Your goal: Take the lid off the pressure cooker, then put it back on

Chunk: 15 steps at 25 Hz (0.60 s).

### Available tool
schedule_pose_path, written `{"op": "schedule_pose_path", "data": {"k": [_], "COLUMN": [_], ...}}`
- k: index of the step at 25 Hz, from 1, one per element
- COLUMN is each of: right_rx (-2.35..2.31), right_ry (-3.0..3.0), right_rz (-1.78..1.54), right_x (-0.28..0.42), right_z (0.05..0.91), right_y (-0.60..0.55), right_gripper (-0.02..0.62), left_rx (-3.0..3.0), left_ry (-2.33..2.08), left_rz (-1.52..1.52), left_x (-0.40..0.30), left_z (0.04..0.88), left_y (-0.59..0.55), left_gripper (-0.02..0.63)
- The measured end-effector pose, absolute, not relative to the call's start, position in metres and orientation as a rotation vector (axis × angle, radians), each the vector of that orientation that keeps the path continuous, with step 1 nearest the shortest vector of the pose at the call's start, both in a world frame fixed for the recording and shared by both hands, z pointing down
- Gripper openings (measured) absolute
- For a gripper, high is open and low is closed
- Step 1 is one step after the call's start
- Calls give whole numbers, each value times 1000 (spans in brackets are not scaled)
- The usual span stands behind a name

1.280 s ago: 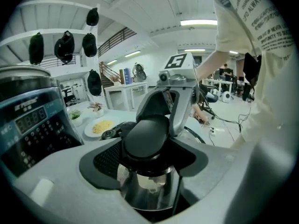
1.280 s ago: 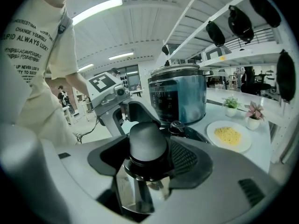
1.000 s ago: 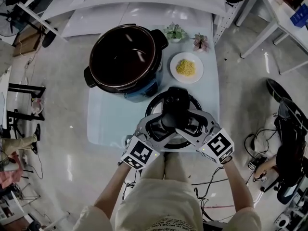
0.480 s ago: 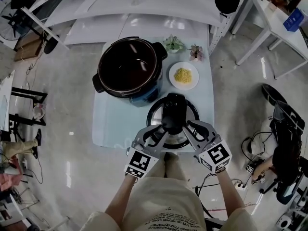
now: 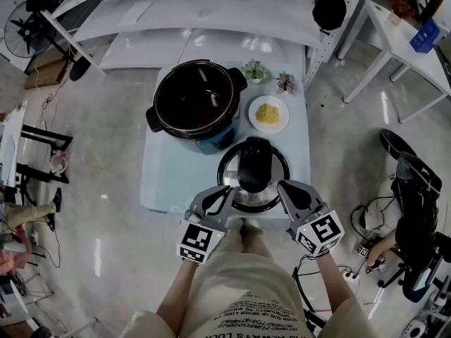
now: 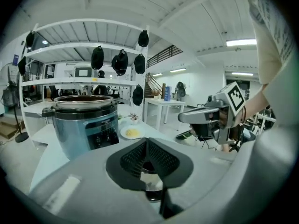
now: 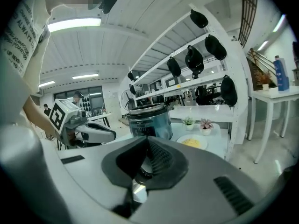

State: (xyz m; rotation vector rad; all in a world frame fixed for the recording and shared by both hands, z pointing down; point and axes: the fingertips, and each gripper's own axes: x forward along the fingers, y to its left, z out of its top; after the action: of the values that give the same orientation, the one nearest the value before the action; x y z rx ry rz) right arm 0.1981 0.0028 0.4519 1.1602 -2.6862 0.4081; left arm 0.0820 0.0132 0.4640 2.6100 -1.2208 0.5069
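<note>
- Pale blue is the table (image 5: 161,182), seen from above.
- The cooker (image 5: 211,139) is set at the far side of the table. It is left open, and its dark inside is shown.
- The lid (image 5: 277,169) is laid flat on the table, just in front of the cooker and a bit to the right. Its black handle (image 5: 254,164) is turned up.
- A white plate (image 5: 280,124) with yellow food is placed right of the cooker, past the lid.
- A green plant (image 5: 256,70) and a pink plant (image 5: 285,82) are put at the far edge, behind the plate.
- The left gripper (image 5: 227,192) is held at the near left side of the lid. Its jaws have just been closing and are now pressed together. Nothing is caught between them.
- The right gripper (image 5: 283,187) is held at the near right side of the lid. Its jaws have just been closing too and are closed tight, with nothing caught between them.
- The lid is gripped by neither one. A shiny bit of it is seen under each pair of jaws in the gripper views.
- Both grippers are pointed toward the cooker.
- White shelves (image 6: 70,49) are seen behind the table, and dark round things (image 6: 97,57) are hung from them.
</note>
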Motion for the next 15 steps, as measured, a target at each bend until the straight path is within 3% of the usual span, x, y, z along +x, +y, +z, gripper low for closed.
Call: {"op": "schedule_pose_path", "data": {"k": [15], "right_rx": [1403], "right_ry": [-2760], "right_rz": [325], "right_x": [226], "right_z": [383], "right_y": [13], "right_gripper": [5], "left_rx": [2605], "left_ry": [-1366], "left_rz": [318], "left_x": [49], "left_z": [408], "left_y": [20], "left_gripper": [25]}}
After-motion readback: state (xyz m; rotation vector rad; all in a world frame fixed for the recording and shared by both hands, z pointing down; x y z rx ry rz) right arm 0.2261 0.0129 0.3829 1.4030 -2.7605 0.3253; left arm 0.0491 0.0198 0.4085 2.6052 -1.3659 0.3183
